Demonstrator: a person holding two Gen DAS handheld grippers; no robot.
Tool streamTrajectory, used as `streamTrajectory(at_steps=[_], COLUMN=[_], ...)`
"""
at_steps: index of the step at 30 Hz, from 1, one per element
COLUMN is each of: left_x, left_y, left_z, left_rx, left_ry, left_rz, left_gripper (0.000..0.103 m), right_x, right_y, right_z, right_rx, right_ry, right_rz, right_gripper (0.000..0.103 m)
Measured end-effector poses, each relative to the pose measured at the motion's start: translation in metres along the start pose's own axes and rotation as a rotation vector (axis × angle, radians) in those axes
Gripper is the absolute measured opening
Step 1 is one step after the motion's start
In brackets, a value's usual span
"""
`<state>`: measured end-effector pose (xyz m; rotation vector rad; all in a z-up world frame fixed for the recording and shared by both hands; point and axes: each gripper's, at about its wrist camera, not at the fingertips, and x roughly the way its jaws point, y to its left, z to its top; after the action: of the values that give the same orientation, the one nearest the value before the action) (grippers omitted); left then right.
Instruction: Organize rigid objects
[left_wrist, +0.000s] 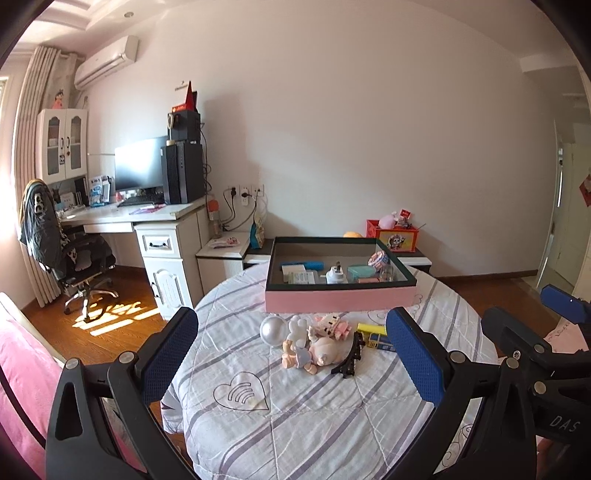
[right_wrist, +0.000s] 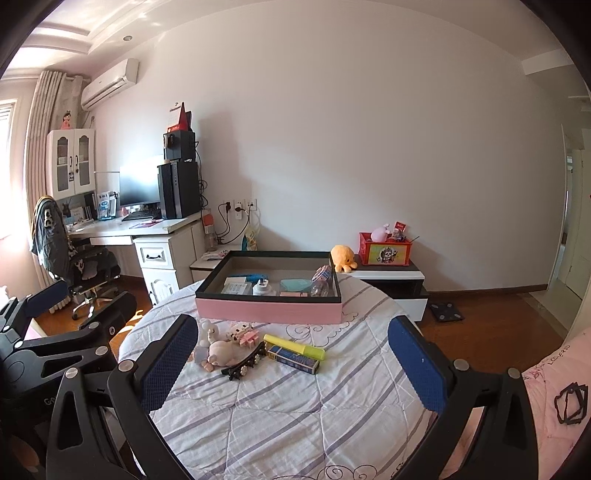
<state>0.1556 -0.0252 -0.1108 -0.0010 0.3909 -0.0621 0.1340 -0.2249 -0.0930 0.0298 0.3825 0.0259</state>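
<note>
Round table w/ striped quilt (left_wrist: 295, 406), seen from the near side. Left gripper (left_wrist: 291, 354) hovers above the near edge, blue pads (left_wrist: 168, 354) spread wide, nothing between them. Right gripper (right_wrist: 295, 362) sits beside it to the right, likewise wide open and empty; its black frame also shows at the right edge of the left cam. Tray (left_wrist: 340, 301), pink wall w/ dark rim, rests at the far side of the table; inside, left to right: blue pen-like item (left_wrist: 308, 265), white card (left_wrist: 301, 277), white plug-like piece (left_wrist: 336, 275), teal case (left_wrist: 362, 271), and a clear bottle w/ patterned lid (right_wrist: 320, 280) tilted against the right wall. Loose cluster lies on the quilt just near of the tray: silver ball (left_wrist: 273, 330) at left, white figure (left_wrist: 298, 328) touching it, pink block toy (left_wrist: 332, 326) behind, doll (left_wrist: 310, 352) lying flat in front, black hair clip (left_wrist: 351, 356) at the doll's right. Right of the clip: yellow marker (right_wrist: 295, 345) and blue box (right_wrist: 293, 358) side by side, touching. Beyond the table: low stand w/ orange plush (right_wrist: 342, 257) and red box (right_wrist: 386, 253); desk (left_wrist: 147, 218) w/ monitor far left. Exact ids of tray contents are approx., too small to tell.
</note>
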Motion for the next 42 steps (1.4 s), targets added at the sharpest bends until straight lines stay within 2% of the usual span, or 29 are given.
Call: streamTrajectory(at_steps=[10,15,23,28,37,39,40,41,42], left_x=[0.070,0.099,0.146,0.175,0.218,0.219,0.218,0.215,0.213], left_y=[0.016,0.018,0.009,0.001,-0.010,-0.012,-0.012,-0.012,-0.012], left_z=[-0.040,-0.050,-0.059,-0.062,-0.062,-0.063,-0.063,-0.062,-0.061], left_rx=[-0.038,-0.056,-0.086,-0.141,-0.146,-0.132,-0.132,-0.134,-0.130], left_ry=[0.205,0.260,0.354,0.428,0.510,0.504,0.496,0.487,0.483], left_rz=[-0.031,-0.027,-0.055,-0.069,-0.001,0.001,-0.009,-0.035,-0.055], left_gripper=[0.103,0.103,0.103,0.103,0.103,0.100,0.094,0.083,0.081], right_x=[0.069,0.101,0.137,0.156,0.183,0.184,0.185,0.185,0.186], right_y=[0.004,0.005,-0.008,-0.020,-0.035,-0.035,-0.034,-0.033,-0.034], right_z=[-0.038,-0.055,-0.065,-0.066,-0.071,-0.071,-0.070,-0.070,-0.070], right_rx=[-0.002,0.004,0.033,0.045,0.080,0.078,0.075,0.073,0.072], right_ry=[0.187,0.266,0.318,0.343,0.394,0.395,0.397,0.399,0.400], right_rz=[0.043,0.058,0.049,0.038,0.050,0.052,0.052,0.049,0.048], right_gripper=[0.103,0.103,0.103,0.103,0.103,0.103,0.103,0.103,0.103])
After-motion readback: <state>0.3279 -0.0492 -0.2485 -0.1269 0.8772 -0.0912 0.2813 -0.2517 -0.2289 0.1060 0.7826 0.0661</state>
